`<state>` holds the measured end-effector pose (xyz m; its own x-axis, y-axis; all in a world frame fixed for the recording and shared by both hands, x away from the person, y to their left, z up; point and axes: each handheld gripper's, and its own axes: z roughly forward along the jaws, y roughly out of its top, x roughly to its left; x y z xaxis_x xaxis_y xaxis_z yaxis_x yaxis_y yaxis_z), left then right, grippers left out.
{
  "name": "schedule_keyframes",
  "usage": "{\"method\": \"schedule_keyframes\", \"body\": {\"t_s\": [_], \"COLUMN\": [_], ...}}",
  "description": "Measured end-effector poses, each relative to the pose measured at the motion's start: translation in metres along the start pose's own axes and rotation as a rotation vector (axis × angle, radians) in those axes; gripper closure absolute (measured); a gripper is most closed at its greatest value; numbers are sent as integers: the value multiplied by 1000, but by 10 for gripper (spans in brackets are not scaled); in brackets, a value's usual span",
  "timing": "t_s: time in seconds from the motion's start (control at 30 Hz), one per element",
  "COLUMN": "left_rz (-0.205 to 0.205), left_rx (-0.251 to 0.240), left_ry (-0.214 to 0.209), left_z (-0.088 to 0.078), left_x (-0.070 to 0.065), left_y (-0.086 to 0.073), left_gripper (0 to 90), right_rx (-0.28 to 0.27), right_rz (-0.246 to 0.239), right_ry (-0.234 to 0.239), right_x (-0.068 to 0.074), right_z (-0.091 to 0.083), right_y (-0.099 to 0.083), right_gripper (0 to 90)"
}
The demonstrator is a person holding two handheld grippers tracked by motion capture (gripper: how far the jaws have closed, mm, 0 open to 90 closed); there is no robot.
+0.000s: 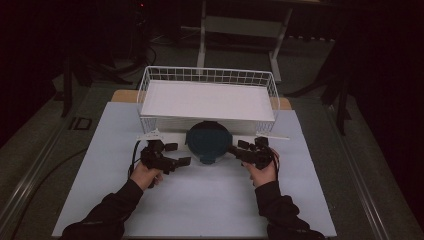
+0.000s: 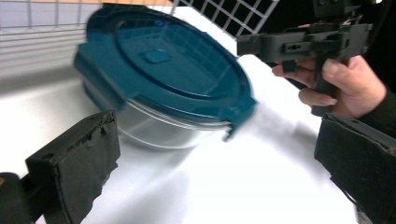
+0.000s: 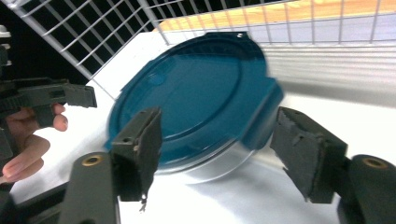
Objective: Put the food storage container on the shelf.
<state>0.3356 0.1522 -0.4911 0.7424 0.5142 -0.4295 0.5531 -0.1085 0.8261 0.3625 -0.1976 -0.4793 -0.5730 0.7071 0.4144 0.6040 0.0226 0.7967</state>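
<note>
A round glass container with a teal lid (image 1: 207, 141) stands tilted in front of the white wire basket (image 1: 150, 80), its far edge against the basket's front wall. My left gripper (image 1: 178, 154) is just left of it, open. In the left gripper view the container (image 2: 163, 79) lies beyond the wide-apart pads (image 2: 79, 172). My right gripper (image 1: 237, 148) is at its right side, open. In the right gripper view the lid (image 3: 196, 88) sits between and just past the spread fingers (image 3: 140, 140). The container is slightly blurred.
The basket has a white liner (image 1: 205, 100) and nothing in it. Everything sits on a white table board (image 1: 200, 205). A thin white strip (image 1: 152, 134) lies by the basket's front left corner. Dark floor and a metal stand (image 1: 240, 25) lie behind.
</note>
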Motion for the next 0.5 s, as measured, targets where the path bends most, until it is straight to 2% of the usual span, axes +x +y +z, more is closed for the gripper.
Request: {"method": "schedule_keyframes", "body": {"t_s": [0.13,0.33,0.5], "left_rz": [23,65,57], "left_rx": [2,-20,-32], "left_ry": [-3,27,22], "left_z": [-8,-17,-20], "left_x": [-12,-24,-25], "left_y": [-5,-11,-16], "left_gripper": [5,5,5], "right_rx": [7,79,132], "right_rz": [-9,-31,-61], "right_ry": [21,70,110], "right_x": [14,38,55], "right_z": [-7,-7,3], "right_y": [-6,-22,-37], "right_gripper": [441,626,815]}}
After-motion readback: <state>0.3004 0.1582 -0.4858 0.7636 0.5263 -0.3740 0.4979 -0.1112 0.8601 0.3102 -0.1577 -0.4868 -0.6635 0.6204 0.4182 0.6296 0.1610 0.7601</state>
